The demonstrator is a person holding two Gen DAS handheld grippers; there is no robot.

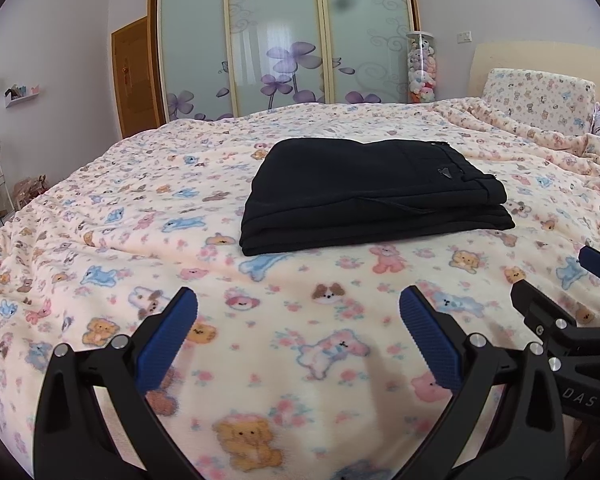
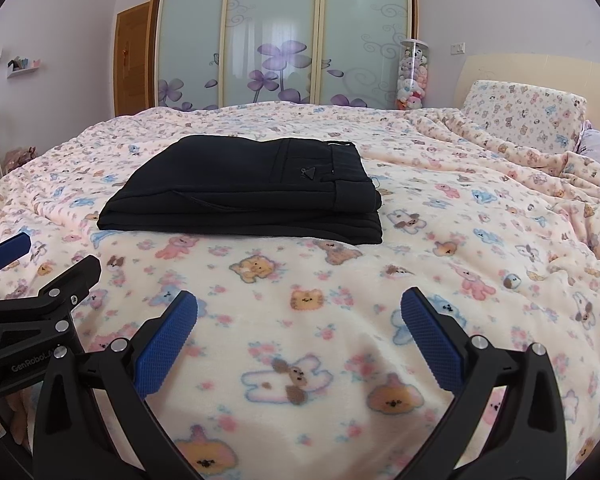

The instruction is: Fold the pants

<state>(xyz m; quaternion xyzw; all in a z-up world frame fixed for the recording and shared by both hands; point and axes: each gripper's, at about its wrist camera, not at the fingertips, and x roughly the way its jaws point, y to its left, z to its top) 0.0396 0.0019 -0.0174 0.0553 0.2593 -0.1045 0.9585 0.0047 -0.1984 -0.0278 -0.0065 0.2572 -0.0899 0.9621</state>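
Observation:
Black pants (image 1: 374, 196) lie folded into a compact flat stack on the bed, waistband to the right; they also show in the right wrist view (image 2: 244, 196). My left gripper (image 1: 298, 304) is open and empty, held above the blanket in front of the pants, well short of them. My right gripper (image 2: 299, 306) is also open and empty, beside the left one and equally short of the pants. The right gripper shows at the right edge of the left wrist view (image 1: 560, 280); the left gripper shows at the left edge of the right wrist view (image 2: 44, 264).
The bed is covered by a cream blanket (image 1: 140, 216) with cartoon animals. A matching pillow (image 1: 540, 96) and bunched blanket lie at the right. Sliding wardrobe doors (image 1: 280, 36) and a tube of plush toys (image 1: 421, 68) stand behind. Shelves are at far left.

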